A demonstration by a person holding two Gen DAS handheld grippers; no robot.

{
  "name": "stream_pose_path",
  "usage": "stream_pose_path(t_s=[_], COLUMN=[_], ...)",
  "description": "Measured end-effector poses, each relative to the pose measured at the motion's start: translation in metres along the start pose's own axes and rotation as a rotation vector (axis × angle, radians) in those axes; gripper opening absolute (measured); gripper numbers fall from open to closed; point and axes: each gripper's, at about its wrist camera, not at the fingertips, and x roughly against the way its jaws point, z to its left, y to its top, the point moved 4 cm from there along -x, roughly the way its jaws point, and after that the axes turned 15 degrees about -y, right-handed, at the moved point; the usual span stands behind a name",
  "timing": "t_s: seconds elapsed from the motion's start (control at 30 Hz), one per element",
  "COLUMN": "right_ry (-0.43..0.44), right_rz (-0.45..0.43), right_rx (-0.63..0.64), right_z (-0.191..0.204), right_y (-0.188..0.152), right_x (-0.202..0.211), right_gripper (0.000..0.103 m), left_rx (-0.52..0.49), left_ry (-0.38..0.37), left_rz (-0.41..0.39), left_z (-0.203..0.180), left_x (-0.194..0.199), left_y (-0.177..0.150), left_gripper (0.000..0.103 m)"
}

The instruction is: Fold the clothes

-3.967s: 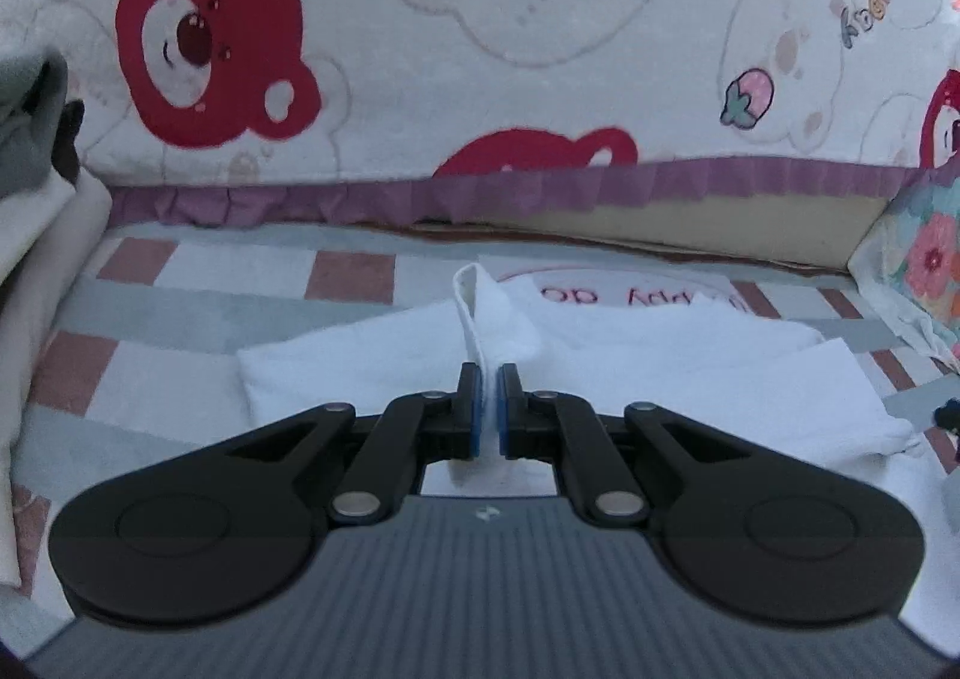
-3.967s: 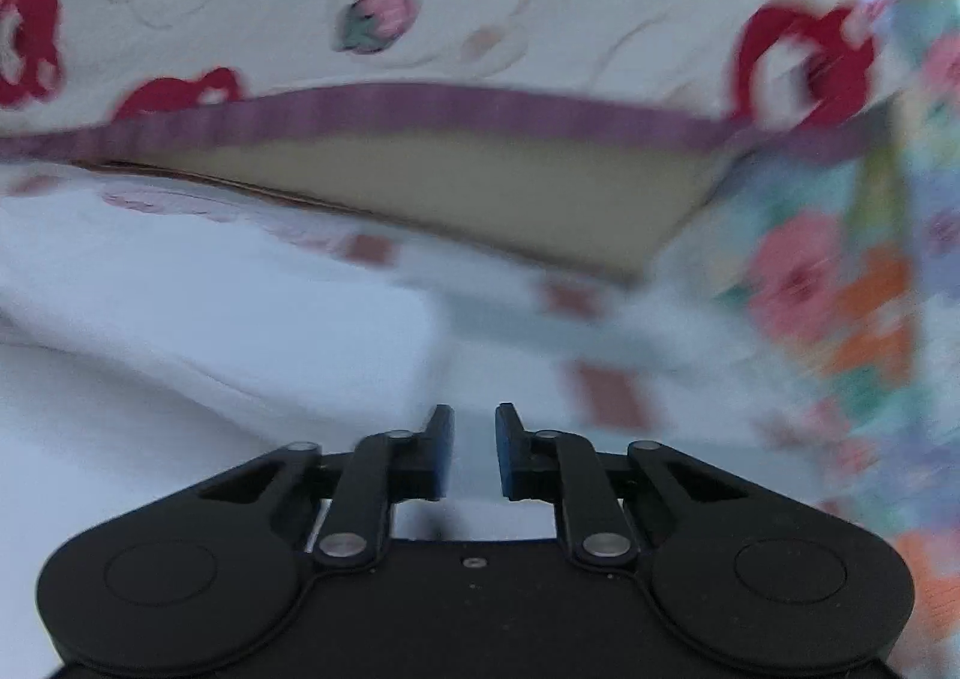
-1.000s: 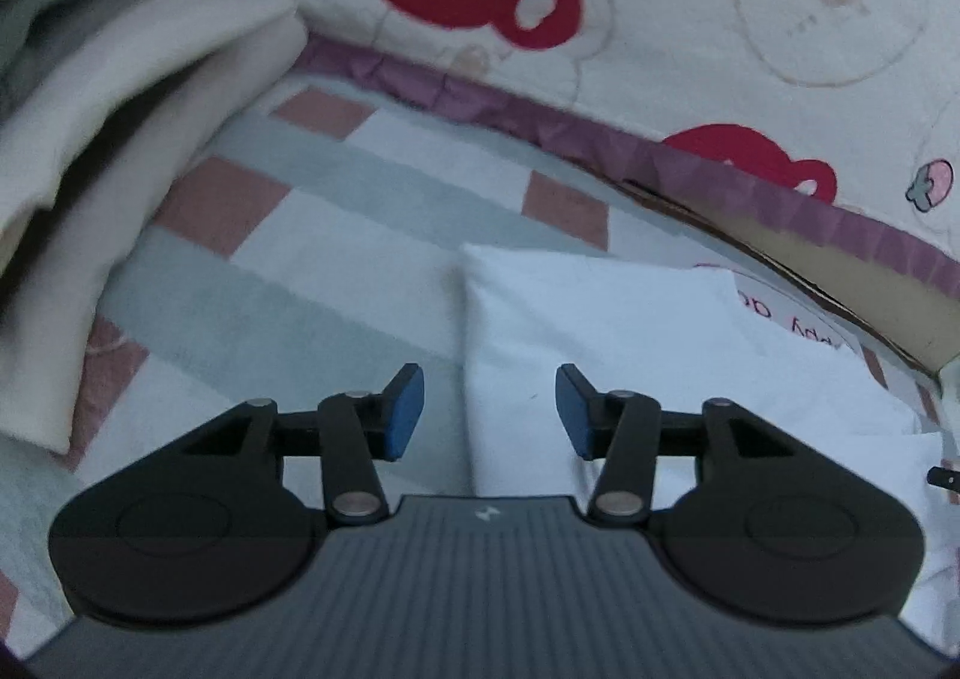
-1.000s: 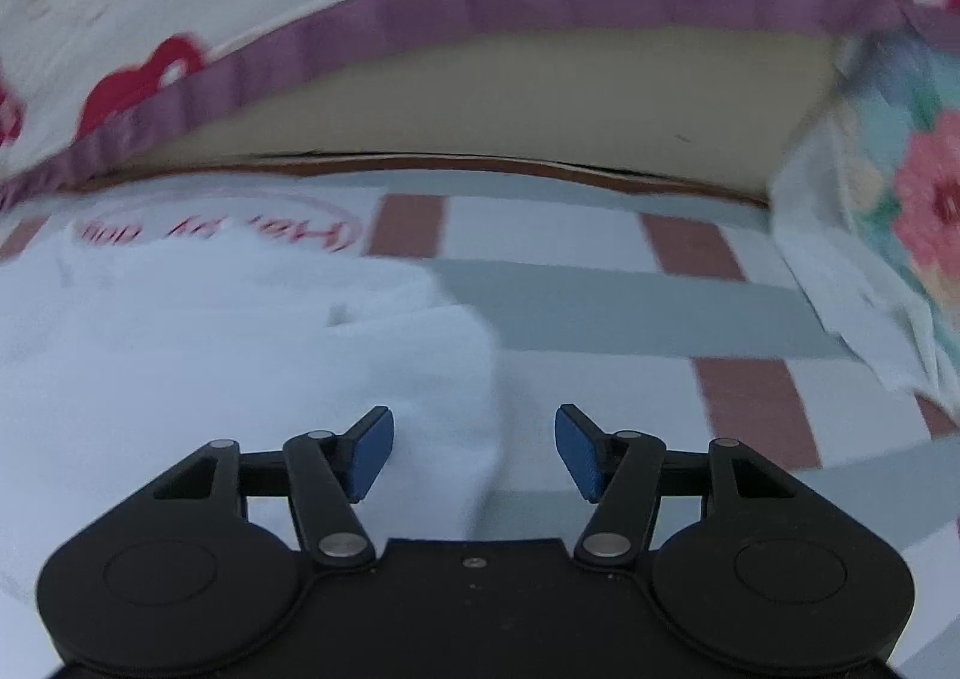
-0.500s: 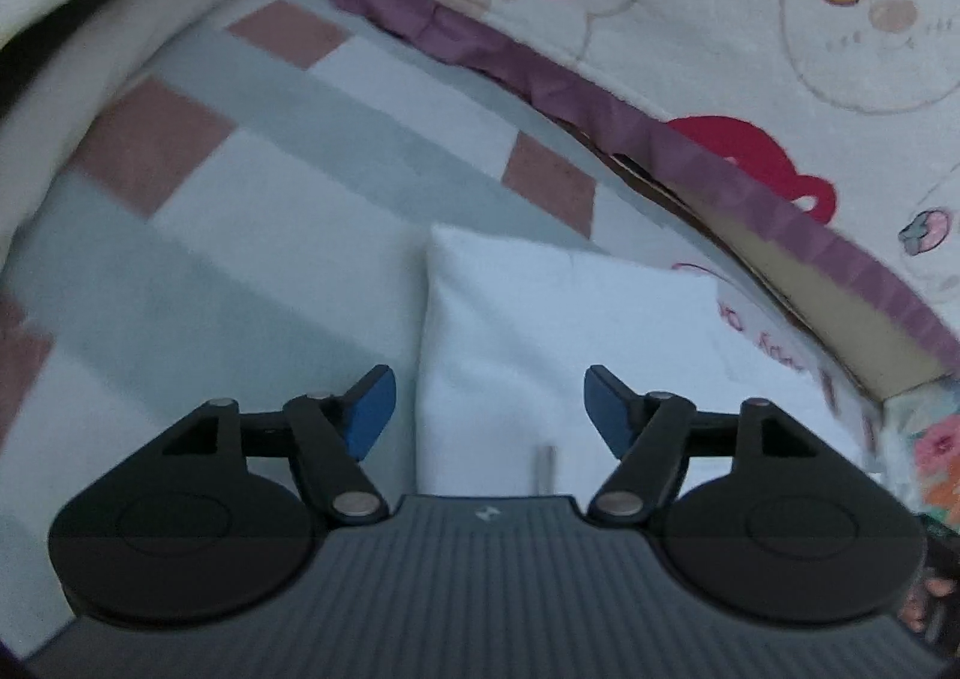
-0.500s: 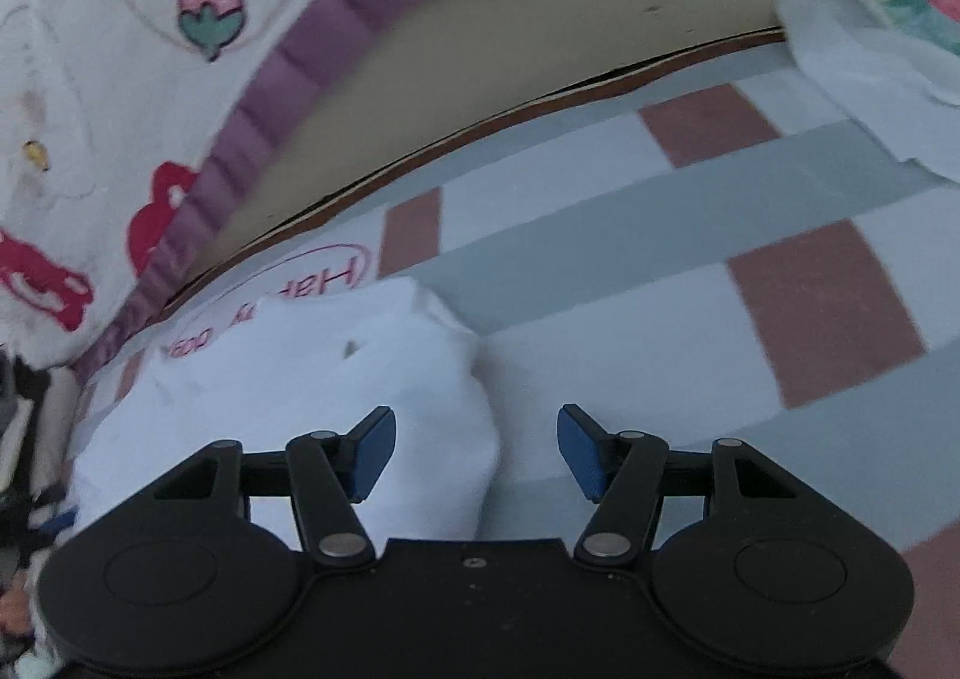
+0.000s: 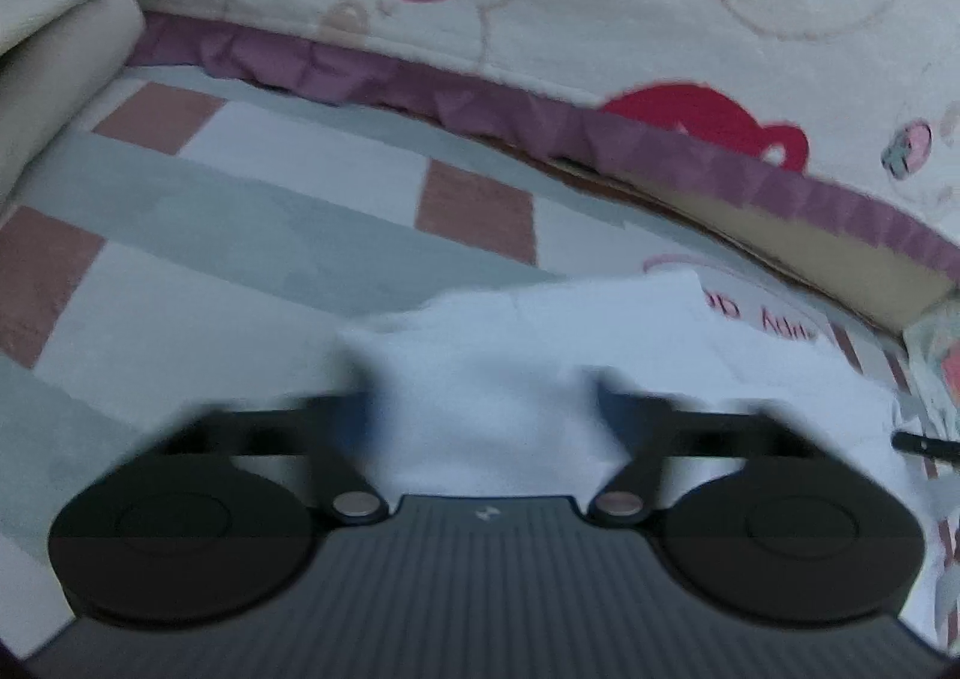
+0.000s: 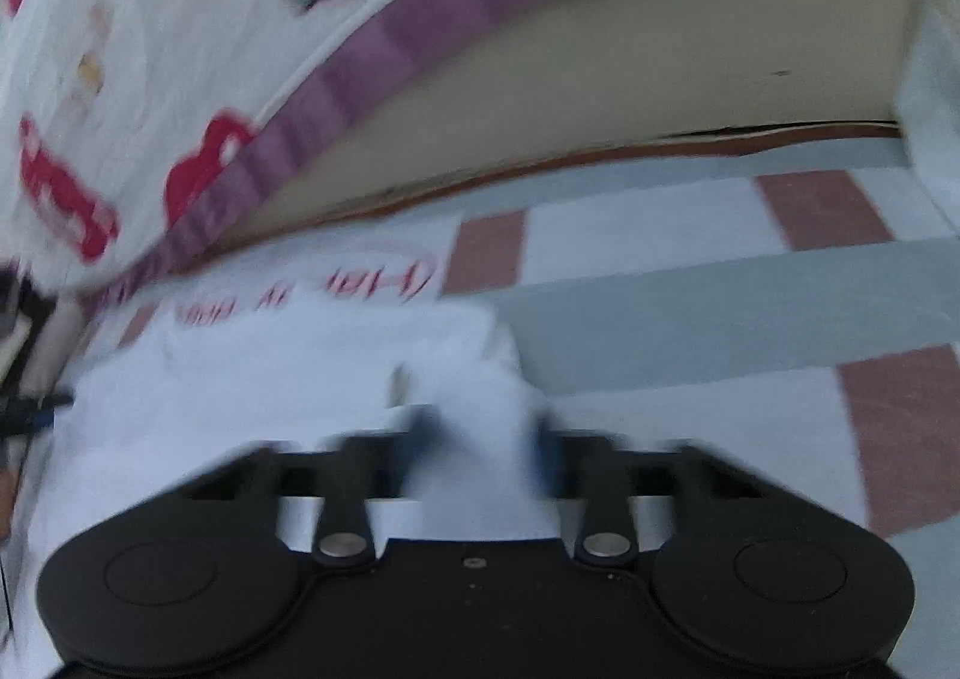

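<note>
Folding half done: my left gripper (image 7: 483,409) and right gripper (image 8: 483,433) have just been closing, each pinching an end of the white T-shirt (image 7: 600,343) on the checked bedsheet (image 7: 252,211), near its back edge. Further folds remain; open sheet flanks both sides.

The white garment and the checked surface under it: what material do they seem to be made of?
The white garment looks like soft, matte knit cotton: it bunches in rounded folds and carries a printed pink logo. The checked surface looks like a matte woven or brushed sheet in grey, white and brown squares; blur leaves the weave unclear.
</note>
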Motion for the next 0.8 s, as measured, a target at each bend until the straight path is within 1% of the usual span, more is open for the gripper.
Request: stream_pose_path(t_s=[0.07,0.13,0.17,0.2,0.27,0.3,0.33,0.37,0.4,0.43,0.47,0.5,0.53,0.57,0.6,0.63,0.7,0.77,0.8], right_ry=[-0.034,-0.056,-0.066,-0.074,-0.099,-0.107,-0.101,-0.091,-0.080,-0.079,-0.086,-0.096,-0.108,-0.112,-0.111,-0.120,-0.143,-0.157,-0.162], right_rz=[-0.037,-0.061,-0.060,-0.056,-0.063,-0.079,-0.076,-0.062,-0.048,-0.034,-0.045,-0.058,-0.062,-0.066,-0.069,-0.081,-0.128,-0.163,-0.173], right_rx=[0.037,0.062,0.070,0.075,0.073,0.048,0.019,-0.007,-0.034,-0.044,-0.036,-0.022,-0.008,0.011,0.032,0.054,0.094,0.119,0.133], right_z=[0.008,0.013,0.014,0.014,0.015,0.014,0.013,0.012,0.011,0.011,0.012,0.014,0.016,0.019,0.022,0.024,0.029,0.032,0.033], right_y=[0.002,0.005,0.005,0.004,0.002,0.001,-0.001,-0.003,-0.005,-0.007,-0.009,-0.010,-0.011,-0.011,-0.010,-0.009,-0.005,0.001,0.004], right_x=[0.007,0.011,0.010,0.010,0.010,0.012,0.012,0.010,0.008,0.005,0.004,0.005,0.005,0.006,0.009,0.012,0.022,0.032,0.034], right_gripper=[0.014,0.014,0.015,0.016,0.027,0.029,0.031,0.039,0.045,0.050,0.050,0.049,0.046,0.015,0.014,0.013,0.013,0.012,0.012], left_rx=[-0.002,-0.035,-0.044,-0.029,0.034,0.064,0.091,0.112,0.114,0.100,0.074,0.019,-0.054,-0.127,-0.199,-0.272,-0.399,-0.452,-0.454], left_ry=[0.001,0.021,0.033,0.035,0.013,0.001,-0.010,-0.019,-0.026,-0.033,-0.039,-0.026,0.007,0.040,0.073,0.107,0.167,0.202,0.206], left_rz=[0.011,0.013,0.017,0.019,0.020,0.019,0.016,0.012,0.011,0.014,0.023,0.039,0.057,0.076,0.094,0.112,0.141,0.141,0.133], left_z=[-0.002,-0.007,-0.008,-0.007,-0.001,0.002,0.004,0.006,0.005,0.002,-0.002,-0.009,-0.017,-0.025,-0.033,-0.041,-0.055,-0.062,-0.063], left_x=[-0.001,-0.002,-0.003,-0.004,-0.004,-0.004,-0.004,-0.005,-0.007,-0.009,-0.012,-0.015,-0.018,-0.020,-0.022,-0.025,-0.028,-0.027,-0.027], left_y=[0.000,0.000,0.000,0.000,0.002,0.003,0.005,0.006,0.007,0.007,0.006,0.004,0.001,-0.001,-0.003,-0.006,-0.010,-0.012,-0.011], left_gripper=[0.013,0.014,0.015,0.020,0.023,0.026,0.029,0.031,0.035,0.044,0.049,0.060,0.060,0.056,0.030,0.014,0.013,0.013,0.012])
